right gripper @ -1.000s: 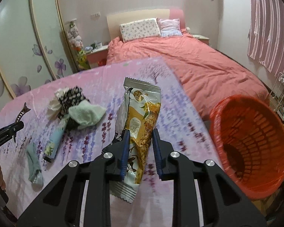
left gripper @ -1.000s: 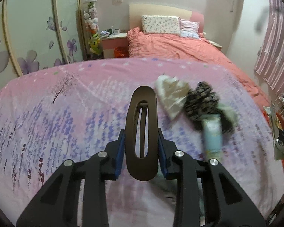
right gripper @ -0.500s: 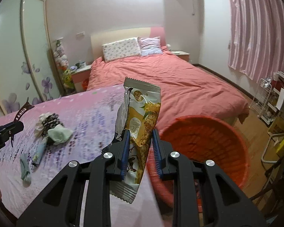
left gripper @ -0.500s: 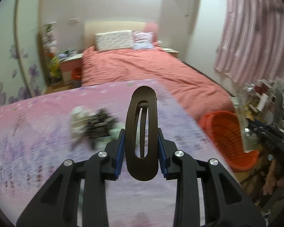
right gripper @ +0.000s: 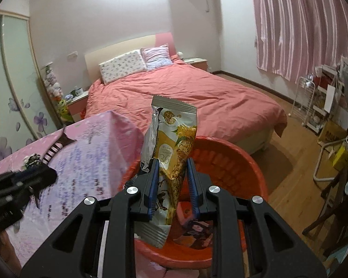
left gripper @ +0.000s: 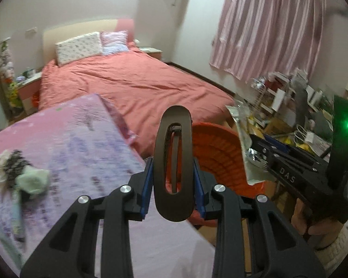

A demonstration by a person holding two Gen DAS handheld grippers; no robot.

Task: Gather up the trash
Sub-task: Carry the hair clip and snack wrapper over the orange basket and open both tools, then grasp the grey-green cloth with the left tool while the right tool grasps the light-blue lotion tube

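Gleaming crinkled foil wrapper (right gripper: 171, 162), oval clip (left gripper: 173, 164)

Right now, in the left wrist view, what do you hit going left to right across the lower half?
Sock pile on the purple table cover → brown hair clip in the left claw → orange basket → snack wrapper → right claw.

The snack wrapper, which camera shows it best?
The right wrist view. There the snack wrapper stands upright and sharp between the right gripper's jaws, printed front to the camera, over the orange basket. The left wrist view shows only its crumpled silver side, at an angle near the right edge.
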